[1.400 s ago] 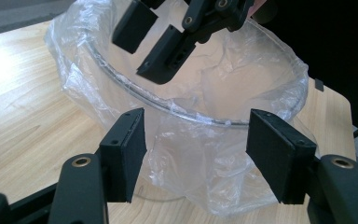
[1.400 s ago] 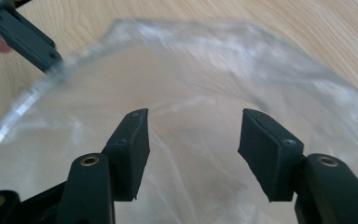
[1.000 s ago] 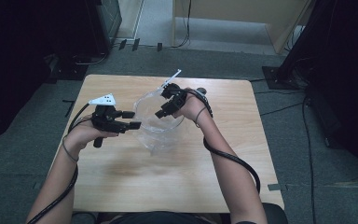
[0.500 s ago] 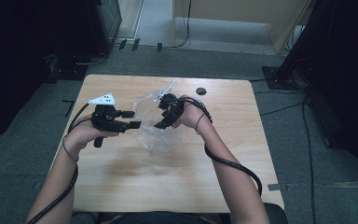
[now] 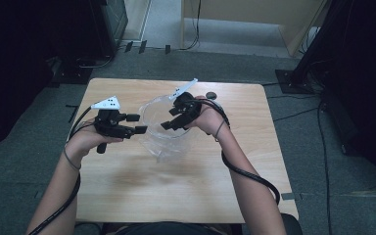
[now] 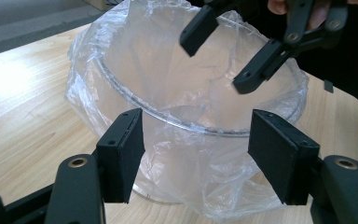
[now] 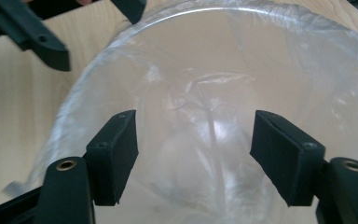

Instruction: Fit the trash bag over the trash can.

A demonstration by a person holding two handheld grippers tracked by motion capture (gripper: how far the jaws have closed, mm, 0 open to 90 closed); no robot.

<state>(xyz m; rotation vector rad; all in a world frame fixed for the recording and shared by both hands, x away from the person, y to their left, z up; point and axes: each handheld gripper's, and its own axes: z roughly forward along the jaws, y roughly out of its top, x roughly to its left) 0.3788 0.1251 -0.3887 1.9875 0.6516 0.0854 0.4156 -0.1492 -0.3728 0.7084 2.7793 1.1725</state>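
Lining the clear bin point(image 5: 169, 142) at mid-worktop point(image 5: 127, 196) looks nearly done: left gripper point(image 5: 136, 123), jaws released, waits beside the draped plastic bag point(image 6: 205, 186), while right gripper point(image 5: 170, 120) has just been opening, nothing between its jaws.

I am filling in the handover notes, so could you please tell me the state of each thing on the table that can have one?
Clear round plastic container: upright on the wooden table, mouth open.
Thin clear plastic bag: lining the container, its edge folded out over the rim.
Left gripper: open at the container's near rim, gripping nothing.
Right gripper: jaws just opened, over the mouth, nothing between them.
Small dark round disc: lying flat on the table, apart.
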